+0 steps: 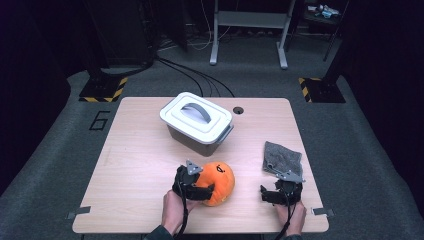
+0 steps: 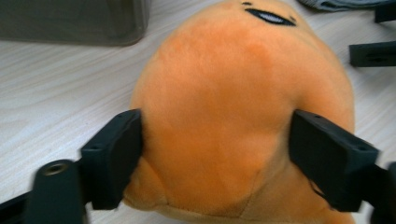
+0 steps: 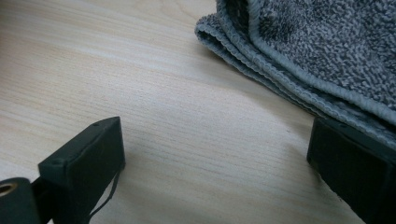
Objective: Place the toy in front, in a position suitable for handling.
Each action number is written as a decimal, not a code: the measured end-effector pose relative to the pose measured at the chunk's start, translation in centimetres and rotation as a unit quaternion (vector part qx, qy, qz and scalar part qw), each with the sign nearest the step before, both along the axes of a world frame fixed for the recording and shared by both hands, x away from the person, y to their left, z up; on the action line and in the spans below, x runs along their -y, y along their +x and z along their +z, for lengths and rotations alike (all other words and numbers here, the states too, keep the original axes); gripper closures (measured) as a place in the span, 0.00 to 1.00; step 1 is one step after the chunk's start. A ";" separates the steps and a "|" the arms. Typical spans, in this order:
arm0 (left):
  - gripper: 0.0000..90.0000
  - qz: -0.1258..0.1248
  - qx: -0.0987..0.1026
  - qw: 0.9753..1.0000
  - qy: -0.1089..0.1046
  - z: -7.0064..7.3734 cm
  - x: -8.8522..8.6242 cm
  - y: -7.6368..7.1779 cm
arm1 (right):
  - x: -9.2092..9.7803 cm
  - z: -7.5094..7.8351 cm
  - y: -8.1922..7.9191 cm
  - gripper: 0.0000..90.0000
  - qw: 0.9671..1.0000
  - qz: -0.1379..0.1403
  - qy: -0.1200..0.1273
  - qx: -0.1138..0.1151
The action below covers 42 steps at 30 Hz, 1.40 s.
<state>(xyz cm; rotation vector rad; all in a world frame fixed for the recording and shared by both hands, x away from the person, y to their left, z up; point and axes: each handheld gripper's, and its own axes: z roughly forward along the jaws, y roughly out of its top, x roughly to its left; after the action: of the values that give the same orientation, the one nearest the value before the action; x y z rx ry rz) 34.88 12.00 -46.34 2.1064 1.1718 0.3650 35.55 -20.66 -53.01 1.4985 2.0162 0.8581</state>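
Right now we see the left tool (image 1: 196,186) set against the near-left side of the orange plush pumpkin (image 1: 218,182), which sits on the wooden worktop (image 1: 135,165) toward its near edge, in front of the lidded grey box (image 1: 197,123). In the left gripper view the pumpkin (image 2: 233,107) bulges between the two black jaws; both press its sides, so the tool is spread wide around the soft body and holding it. We find the right tool (image 1: 281,194) well apart from the pumpkin, low on the worktop near the right edge, just in front of the folded grey cloth (image 1: 282,158). In the right gripper view its jaws stand wide with bare wood between them, and the cloth (image 3: 322,56) lies just beyond the right jaw.
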 end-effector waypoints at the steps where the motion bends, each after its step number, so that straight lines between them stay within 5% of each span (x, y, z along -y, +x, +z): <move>1: 0.31 0.002 0.008 1.000 0.007 -0.3 0.0 -0.1 | 0.0 0.0 0.0 0.04 1.000 0.000 0.001 0.000; 9: 0.72 -0.021 0.038 0.999 -0.002 -1.0 -0.6 -0.6 | 0.0 0.0 0.0 0.04 1.000 -0.004 0.001 -0.001; 13: 0.77 -0.043 0.054 0.997 -0.023 -0.6 -0.9 -0.5 | -0.1 0.0 0.0 0.04 1.000 -0.008 0.007 -0.003; 21: 0.80 -0.099 0.079 0.992 -0.026 0.7 -0.3 -0.2 | 0.0 0.0 0.0 0.04 1.000 -0.004 0.001 -0.001; 32: 0.79 -0.182 0.101 0.978 -0.017 2.2 1.1 2.1 | 0.0 0.0 0.0 0.04 1.000 -0.004 0.002 -0.001; 35: 0.79 -0.211 0.107 0.972 -0.007 2.7 1.4 2.9 | 0.0 0.0 0.0 0.04 1.000 -0.003 0.002 -0.001; 36: 0.79 -0.211 0.107 0.972 -0.007 2.7 1.4 2.9 | 0.0 0.0 0.0 0.04 1.000 -0.003 0.002 -0.001; 42: 0.78 -0.255 0.107 0.961 0.005 3.0 2.1 4.3 | 0.0 0.0 0.0 0.04 1.000 -0.004 0.001 0.000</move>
<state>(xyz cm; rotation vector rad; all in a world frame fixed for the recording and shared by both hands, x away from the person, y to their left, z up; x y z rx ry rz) 39.15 9.85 -43.38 2.2170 0.4760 0.3420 35.56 -20.65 -53.00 1.5063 2.0080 0.8588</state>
